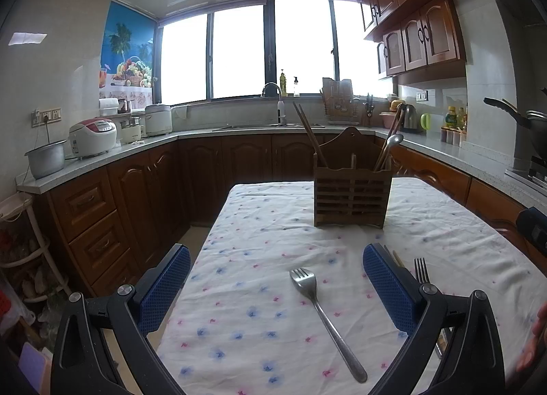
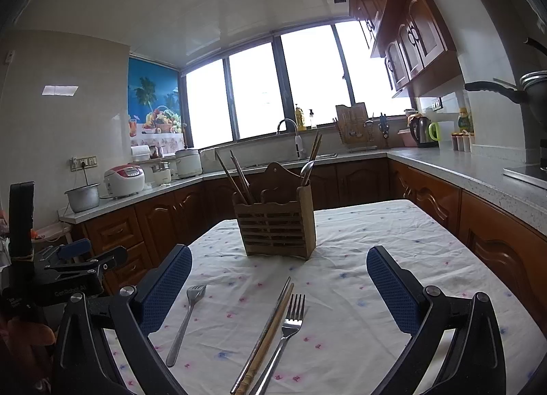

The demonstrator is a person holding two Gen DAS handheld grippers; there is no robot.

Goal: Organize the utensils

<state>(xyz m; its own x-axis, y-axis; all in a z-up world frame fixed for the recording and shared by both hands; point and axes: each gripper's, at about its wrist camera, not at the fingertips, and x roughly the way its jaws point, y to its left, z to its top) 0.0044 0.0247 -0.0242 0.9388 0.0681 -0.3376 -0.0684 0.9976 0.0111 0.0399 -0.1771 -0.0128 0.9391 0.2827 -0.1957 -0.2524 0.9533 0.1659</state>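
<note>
A wooden utensil holder (image 1: 352, 196) stands on the flowered tablecloth (image 1: 266, 224), with chopsticks (image 1: 309, 136) in its left slot and a spoon (image 1: 393, 142) with chopsticks in its right. A steel fork (image 1: 324, 319) lies between the blue pads of my open, empty left gripper (image 1: 277, 289). A second fork (image 1: 421, 270) lies behind its right pad. In the right wrist view, my open, empty right gripper (image 2: 280, 295) hovers over a pair of chopsticks (image 2: 270, 330) and a fork (image 2: 285, 333). The other fork (image 2: 186, 319) lies by its left pad. The holder (image 2: 277, 224) stands beyond.
Counters with wooden cabinets (image 1: 102, 224) wrap around the table. Rice cookers (image 1: 92, 136) stand on the left, a sink (image 1: 273, 124) under the window, a kettle (image 2: 422, 130) and a wok (image 2: 533, 94) on the right. The left gripper's body (image 2: 51, 272) shows at the left.
</note>
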